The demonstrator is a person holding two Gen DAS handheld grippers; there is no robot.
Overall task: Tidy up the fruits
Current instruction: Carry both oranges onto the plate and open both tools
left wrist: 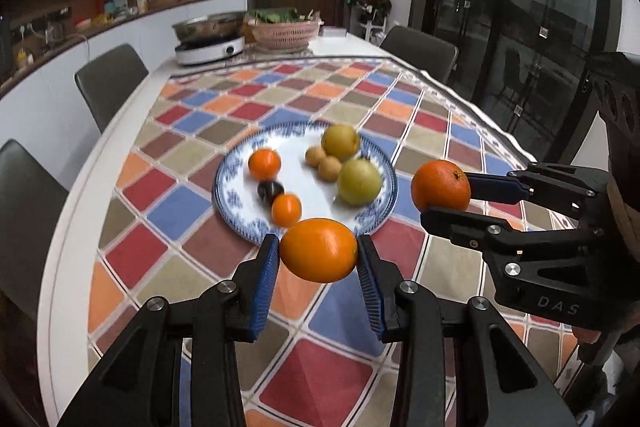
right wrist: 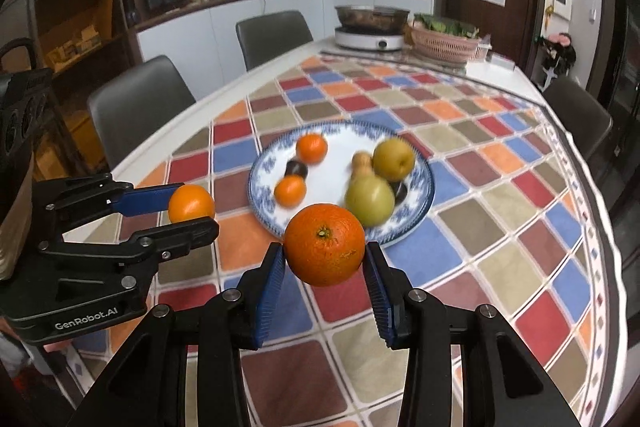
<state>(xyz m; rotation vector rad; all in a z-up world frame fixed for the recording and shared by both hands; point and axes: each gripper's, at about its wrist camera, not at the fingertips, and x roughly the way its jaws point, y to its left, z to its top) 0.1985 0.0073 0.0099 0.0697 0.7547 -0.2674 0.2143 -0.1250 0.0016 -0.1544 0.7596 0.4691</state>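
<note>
My left gripper (left wrist: 318, 251) is shut on a smooth orange fruit (left wrist: 319, 250), held above the near rim of a blue-patterned white plate (left wrist: 232, 197). My right gripper (right wrist: 325, 255) is shut on a dimpled orange (right wrist: 325, 243), also above the plate's near rim (right wrist: 260, 193). Each gripper shows in the other's view: the right (left wrist: 442, 195) with its orange (left wrist: 440, 185), the left (right wrist: 193, 207) with its fruit (right wrist: 191, 202). The plate holds two small oranges (left wrist: 264, 163), two yellow-green pears (left wrist: 359, 181), small brown fruits (left wrist: 323, 162) and a dark fruit (left wrist: 270, 191).
The table has a checked colourful cloth (left wrist: 320, 379). At its far end stand an induction cooker with a steel pot (left wrist: 210, 41) and a pink basket of greens (left wrist: 285, 31). Grey chairs (left wrist: 112, 83) line both sides. Kitchen counters lie beyond.
</note>
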